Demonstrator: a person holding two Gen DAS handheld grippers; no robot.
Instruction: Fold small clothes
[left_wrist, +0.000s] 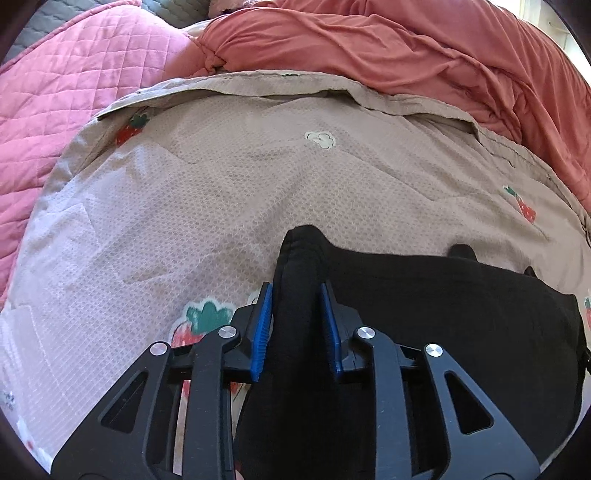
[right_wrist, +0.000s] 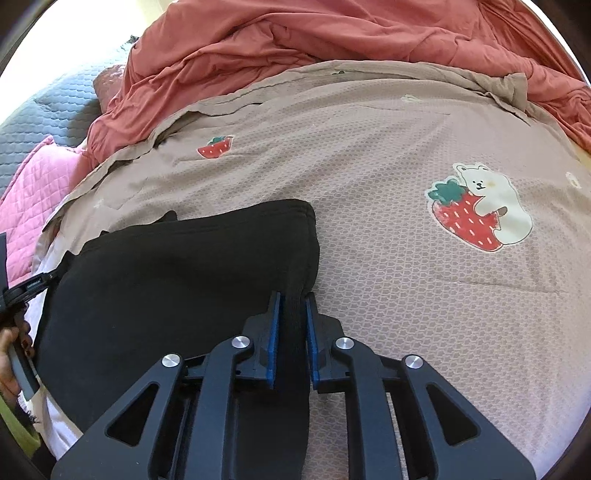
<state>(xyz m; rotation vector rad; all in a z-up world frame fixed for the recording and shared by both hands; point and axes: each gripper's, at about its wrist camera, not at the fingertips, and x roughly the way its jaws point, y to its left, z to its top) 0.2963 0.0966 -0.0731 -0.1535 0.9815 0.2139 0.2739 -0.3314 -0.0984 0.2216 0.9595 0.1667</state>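
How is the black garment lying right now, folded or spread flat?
Folded: the black fabric garment shows a doubled, rounded far edge on the beige strawberry-print bedcover.

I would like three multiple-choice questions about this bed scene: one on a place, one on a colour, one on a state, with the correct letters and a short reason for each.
1. Where does the black garment lie?
A. on the beige blanket with strawberry prints
B. on the pink quilt
C. on the floor

2. What colour are the pads on the gripper fingers?
A. red
B. blue
C. green

3. What is between the fingers of the right gripper?
A. nothing
B. a corner of the pink quilt
C. an edge of the black garment

Answers:
1. A: both views show the garment spread on the beige blanket, while the pink quilt sits off to the side.
2. B: blue pads line the inner faces of the fingers.
3. C: a black fabric fold runs up between its fingers; the left gripper has the other edge likewise.
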